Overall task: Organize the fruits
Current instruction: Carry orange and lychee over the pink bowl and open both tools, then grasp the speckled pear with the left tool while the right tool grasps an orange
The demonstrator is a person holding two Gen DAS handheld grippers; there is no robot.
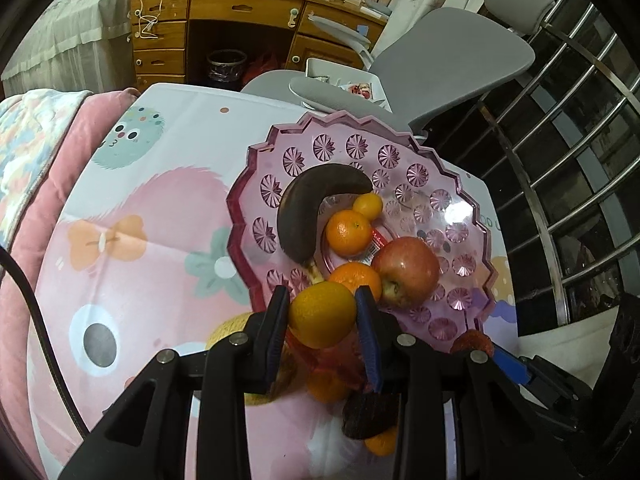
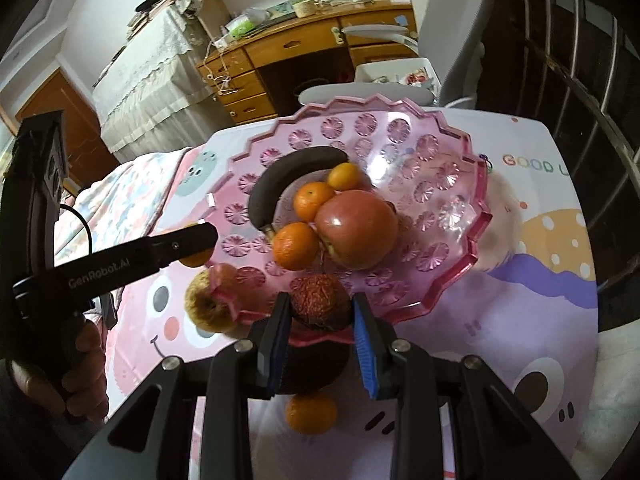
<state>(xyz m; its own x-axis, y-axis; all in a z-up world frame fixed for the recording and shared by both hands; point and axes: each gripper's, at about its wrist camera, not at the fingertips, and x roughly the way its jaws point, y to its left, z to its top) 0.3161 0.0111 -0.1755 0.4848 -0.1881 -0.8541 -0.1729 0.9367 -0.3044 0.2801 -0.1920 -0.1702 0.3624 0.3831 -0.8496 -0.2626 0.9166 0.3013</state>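
1. The left gripper [image 1: 322, 306] has its two black fingers, lined with blue ribbed pads, pressed against both sides of a small yellow-orange citrus fruit [image 1: 322, 315]; it holds the fruit above the near rim of the pink bowl [image 1: 452, 184].
2. The right gripper [image 2: 320, 312] has its fingers set partly apart on either side of a dark, wrinkled, reddish-brown round fruit [image 2: 320, 300]; the fruit sits between the blue pads at the near rim of the bowl, but a firm squeeze cannot be told from the view.
3. The bowl is translucent pink plastic with a zigzag scalloped edge and moulded starburst discs across its wall.
4. Inside it lie a curved, blackened banana [image 1: 308, 212] on the left, a smooth red apple [image 1: 408, 270] on the right, and between them three glossy, dimpled mandarins: one mid-bowl [image 1: 348, 232], a smaller one farther back [image 1: 368, 205] and one nearer [image 1: 356, 276], touching the apple.
5. On the tablecloth [image 1: 160, 264], near the bowl's near edge, sit a rough tan round fruit [image 2: 206, 304] to the left and another mandarin [image 2: 311, 414] nearest the camera, under the right gripper.
6. The tablecloth is glossy, printed with pink cartoon creatures, bows and flowers.
7. Beyond the table stand a grey office chair [image 1: 452, 52] and a wooden desk [image 1: 224, 20] with drawers.
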